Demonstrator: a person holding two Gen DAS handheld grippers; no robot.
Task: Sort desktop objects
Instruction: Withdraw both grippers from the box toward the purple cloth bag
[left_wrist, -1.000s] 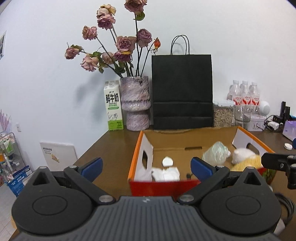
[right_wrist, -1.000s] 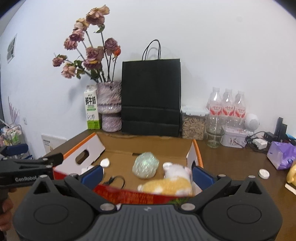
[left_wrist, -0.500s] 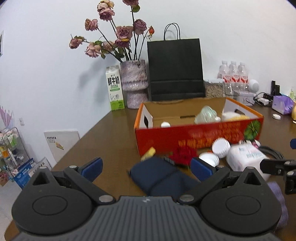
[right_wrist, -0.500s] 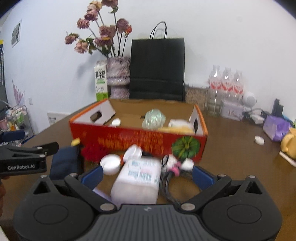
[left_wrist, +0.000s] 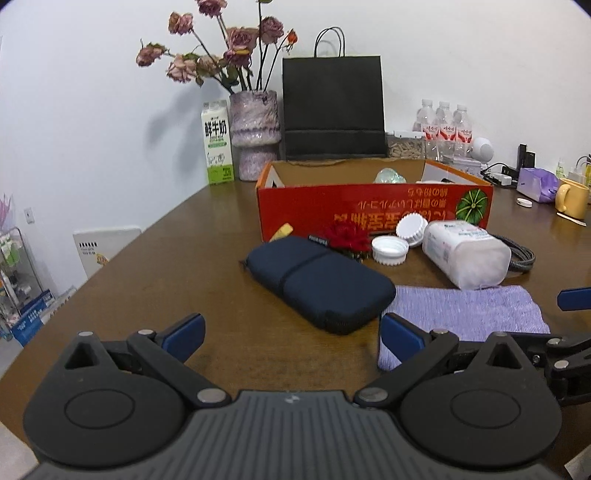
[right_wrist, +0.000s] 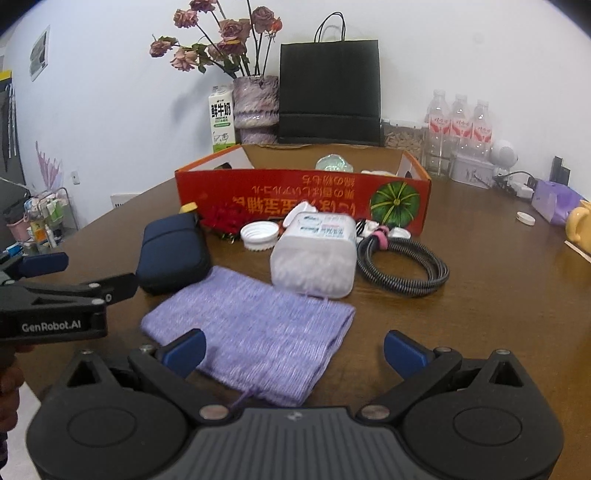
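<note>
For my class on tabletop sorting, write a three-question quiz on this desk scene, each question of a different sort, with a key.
1. True or false: the left gripper and the right gripper are both open and hold nothing.
2. Multiple choice: what does the tissue pack partly rest on? A) the purple cloth B) the yellow mug C) the milk carton
3. Fill in: the coiled cable lies on the table in front of the red ____.

Key: 1 true; 2 A; 3 box.
</note>
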